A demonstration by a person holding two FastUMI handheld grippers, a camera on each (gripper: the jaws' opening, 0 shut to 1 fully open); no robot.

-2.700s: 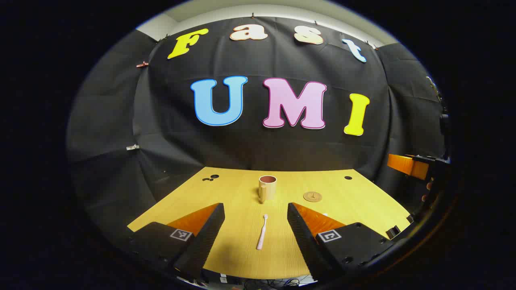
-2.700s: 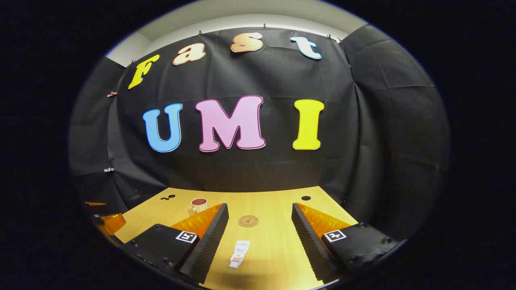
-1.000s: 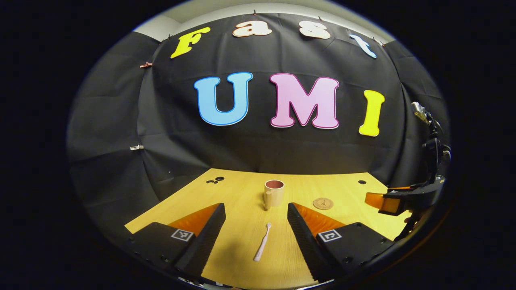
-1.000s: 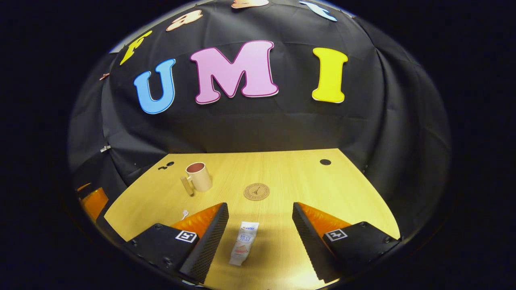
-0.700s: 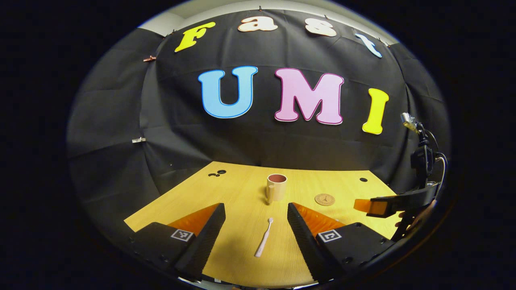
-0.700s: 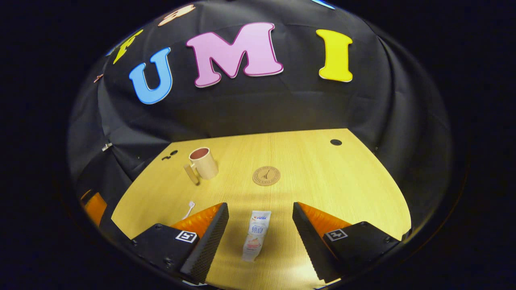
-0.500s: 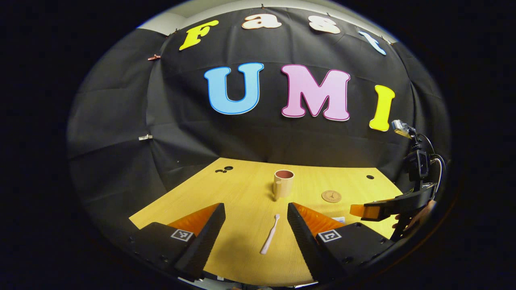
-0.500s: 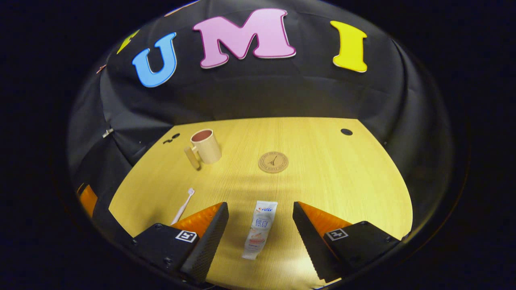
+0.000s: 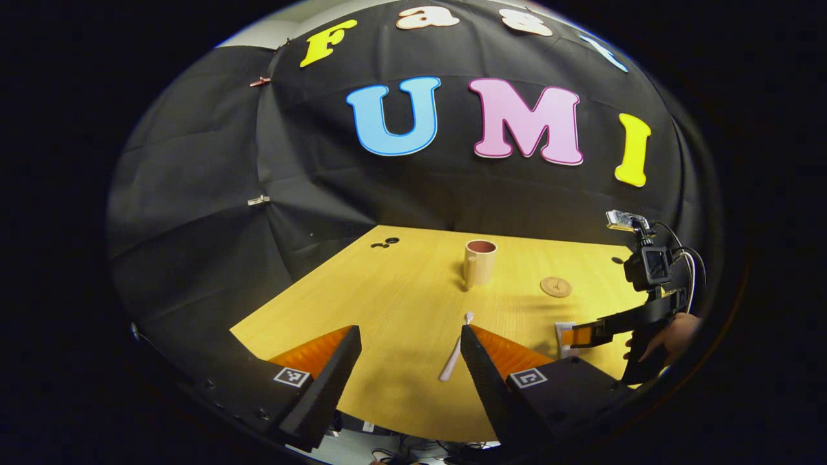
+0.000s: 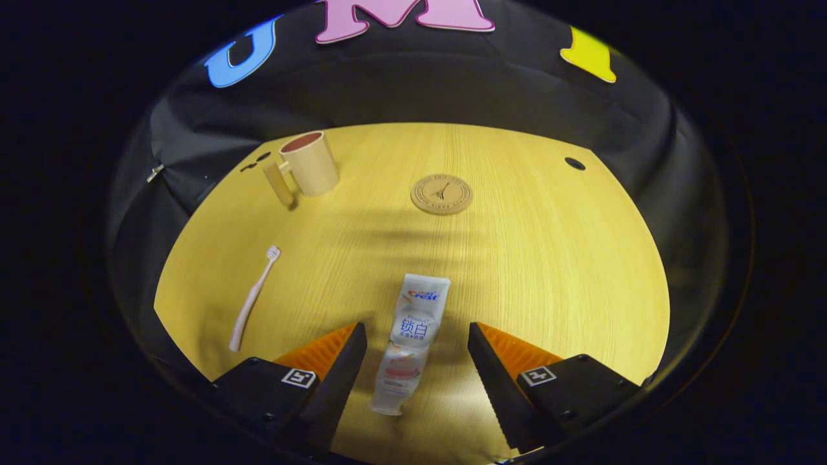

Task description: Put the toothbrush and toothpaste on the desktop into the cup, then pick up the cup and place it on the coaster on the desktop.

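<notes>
Bare desk (image 10: 549, 271) around my open right gripper (image 10: 417, 368), toothpaste (image 10: 413, 336) lying untouched between its fingers; my left gripper (image 9: 407, 368) gapes empty, toothbrush (image 9: 454, 356) beside one finger; cup (image 9: 479, 261) beyond.

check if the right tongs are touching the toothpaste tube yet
Apart. In the right gripper view the right tongs stand open astride the toothpaste tube, with bare desktop showing between the tube and each finger.

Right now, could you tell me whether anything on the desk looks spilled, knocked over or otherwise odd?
Nothing stands out. The cup stands upright and apart from the coaster. The toothbrush and toothpaste lie flat on the desk, unspilled. The toothpaste lies between the open fingers of the right hand-held gripper.
</notes>
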